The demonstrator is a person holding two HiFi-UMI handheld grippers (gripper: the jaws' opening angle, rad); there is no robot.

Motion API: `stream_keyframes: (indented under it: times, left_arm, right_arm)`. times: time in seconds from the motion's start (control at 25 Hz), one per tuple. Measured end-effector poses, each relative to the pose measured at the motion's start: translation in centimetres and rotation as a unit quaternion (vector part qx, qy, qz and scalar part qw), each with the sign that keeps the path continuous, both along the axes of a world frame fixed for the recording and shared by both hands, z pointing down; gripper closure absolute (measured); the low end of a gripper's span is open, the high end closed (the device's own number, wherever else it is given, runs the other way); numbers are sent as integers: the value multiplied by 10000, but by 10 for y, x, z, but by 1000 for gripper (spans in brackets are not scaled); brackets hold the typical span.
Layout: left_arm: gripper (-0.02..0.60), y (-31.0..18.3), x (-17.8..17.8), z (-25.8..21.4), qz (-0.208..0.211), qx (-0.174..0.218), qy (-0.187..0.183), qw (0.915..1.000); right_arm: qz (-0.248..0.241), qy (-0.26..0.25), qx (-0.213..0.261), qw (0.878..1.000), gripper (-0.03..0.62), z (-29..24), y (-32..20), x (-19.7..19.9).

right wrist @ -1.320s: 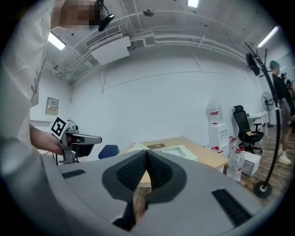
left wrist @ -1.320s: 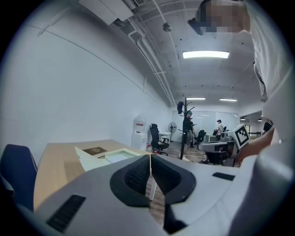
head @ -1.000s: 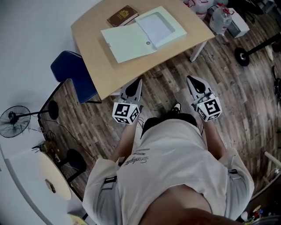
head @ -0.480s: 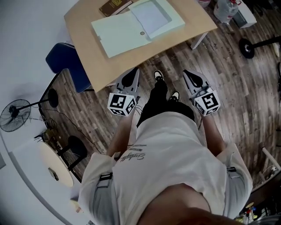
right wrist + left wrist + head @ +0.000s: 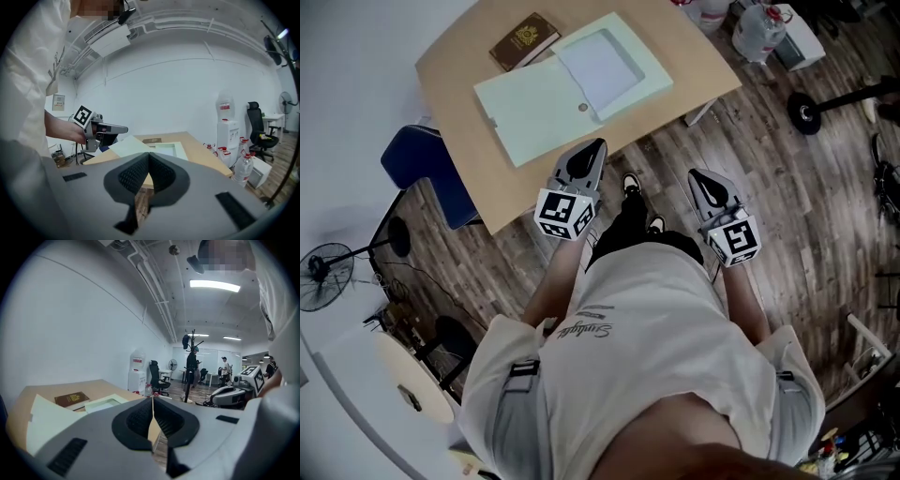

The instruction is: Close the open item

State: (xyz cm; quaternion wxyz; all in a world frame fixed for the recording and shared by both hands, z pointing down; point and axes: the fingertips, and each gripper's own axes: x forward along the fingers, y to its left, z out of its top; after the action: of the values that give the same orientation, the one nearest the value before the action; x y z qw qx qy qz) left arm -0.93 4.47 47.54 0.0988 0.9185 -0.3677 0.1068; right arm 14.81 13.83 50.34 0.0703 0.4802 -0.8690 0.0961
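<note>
A pale green file box lies open on the wooden table, its lid spread flat to the left and its white-lined tray to the right. It also shows in the left gripper view as the file box and in the right gripper view as the file box. My left gripper hovers at the table's near edge, just short of the box, jaws shut and empty. My right gripper hangs over the floor, right of the table, shut and empty.
A brown booklet lies on the table behind the box. A blue chair stands at the table's left. Water bottles and a box sit on the floor at the upper right. A fan stands at the far left.
I have stepped toward the table. Both grippers moved forward and up in the view; the left one now reaches the table's near edge. Both stayed shut.
</note>
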Motion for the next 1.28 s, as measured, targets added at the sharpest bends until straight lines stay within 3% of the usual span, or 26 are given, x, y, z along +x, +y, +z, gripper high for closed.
stream_keyframes:
  times: [0.16,0.36,0.52,0.76,1.0,1.28]
  left_arm:
    - [565,-37,3,-5,107,36,18,9999]
    - [565,-85,-7,10,165,-340,109,9992]
    - [565,-117,-4,22,298,-705,493,9958]
    - [565,-156,6,27,597,-686,623,9939]
    - [565,-190,-5,24,323,-622,573,9959]
    - [565,-216,-19,41,-557,-908,513,9930]
  right_arm:
    - [22,81,19,10000,600,-6,-37,-1]
    - [134,91,169,9997,599,-25,-97,-12]
    - [175,8,59,9998,600,-29,-143,-25]
    - [109,90,166,9998,599,-38,-197,-44]
    - [-310,52,51,9995,600,-35,-235,-54]
    - [-1058,-357,-134,9937,600,-19,-289,-56]
